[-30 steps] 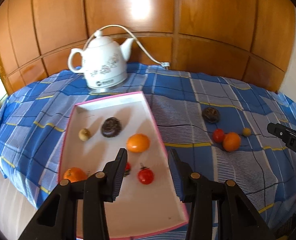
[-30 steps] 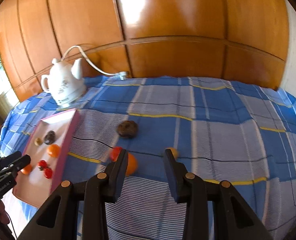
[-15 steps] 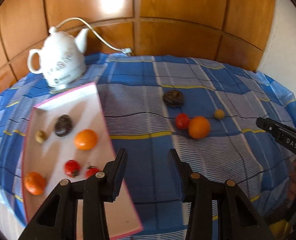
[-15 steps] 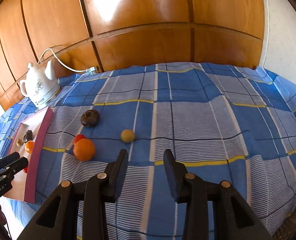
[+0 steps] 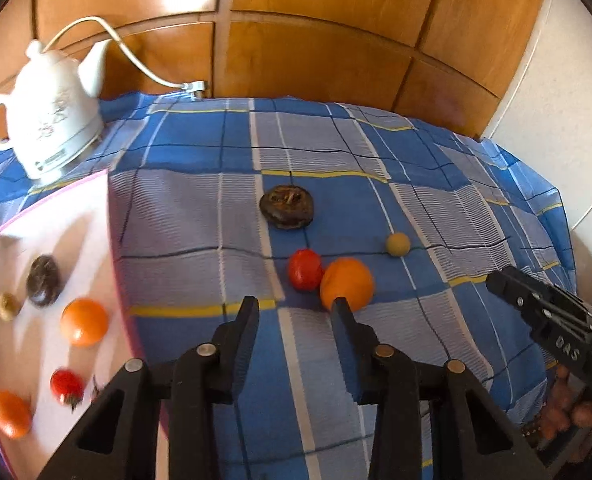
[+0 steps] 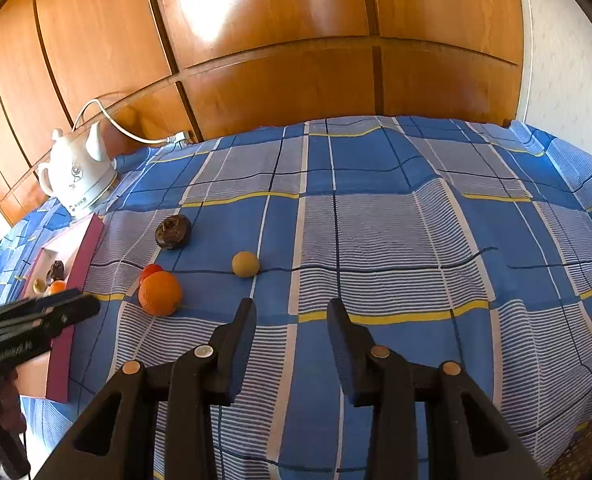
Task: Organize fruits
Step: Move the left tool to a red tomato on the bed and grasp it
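Observation:
Loose on the blue checked cloth lie an orange (image 5: pixel 346 284), a red tomato (image 5: pixel 304 269) touching it, a small yellow fruit (image 5: pixel 398 244) and a dark brown fruit (image 5: pixel 287 206). My left gripper (image 5: pixel 296 316) hovers just short of the orange and tomato; its jaws are closing with nothing between them. The white, pink-rimmed tray (image 5: pixel 91 216) at left holds several fruits. My right gripper (image 6: pixel 291 316) stands open and empty over bare cloth, with the orange (image 6: pixel 159 293) and yellow fruit (image 6: pixel 245 264) ahead to its left.
A white kettle (image 5: pixel 43 120) with a cord stands at the back left beside the tray. Wooden panelling runs behind the table. The cloth drops off at the right and near edges. A person's hand shows at the lower right of the left wrist view.
The left gripper swung right, from over the tray to just before the loose orange and tomato, and its jaws narrowed. The right gripper shifted right at first, then held still.

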{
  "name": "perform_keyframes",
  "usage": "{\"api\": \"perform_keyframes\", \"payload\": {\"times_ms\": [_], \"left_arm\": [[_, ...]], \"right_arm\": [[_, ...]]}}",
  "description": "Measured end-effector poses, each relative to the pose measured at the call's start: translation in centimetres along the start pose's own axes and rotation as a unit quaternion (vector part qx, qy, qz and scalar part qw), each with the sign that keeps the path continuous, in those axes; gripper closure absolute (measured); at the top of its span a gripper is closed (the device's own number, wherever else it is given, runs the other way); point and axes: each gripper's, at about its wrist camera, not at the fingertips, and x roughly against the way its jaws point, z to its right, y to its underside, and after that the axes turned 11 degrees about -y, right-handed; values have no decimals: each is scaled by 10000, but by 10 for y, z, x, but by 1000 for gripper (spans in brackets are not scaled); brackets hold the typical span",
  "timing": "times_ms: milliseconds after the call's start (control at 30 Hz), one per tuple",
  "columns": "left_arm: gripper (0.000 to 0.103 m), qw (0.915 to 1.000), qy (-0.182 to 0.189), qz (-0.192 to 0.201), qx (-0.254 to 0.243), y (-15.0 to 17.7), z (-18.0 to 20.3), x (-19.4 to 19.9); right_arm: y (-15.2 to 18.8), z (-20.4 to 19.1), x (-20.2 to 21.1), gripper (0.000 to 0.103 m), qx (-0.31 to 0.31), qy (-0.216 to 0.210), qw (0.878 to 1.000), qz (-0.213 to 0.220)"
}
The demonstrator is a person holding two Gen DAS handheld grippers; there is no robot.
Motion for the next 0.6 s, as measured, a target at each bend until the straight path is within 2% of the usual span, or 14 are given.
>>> {"api": "perform_keyframes", "payload": {"times_ms": [133,333,600], "left_arm": [[72,9995,195,-251,-2,-17,-5,-21],[77,9964,564,-559,-283,-39,2,-51],[77,9934,724,-756,-466,-43,14,-79]], "right_arm": [[1,0,-3,66,63,-60,9999,-63],[1,-1,-8,66,167,-72,9997,-186],[0,1,-16,66,180,-40,9993,-317]]}}
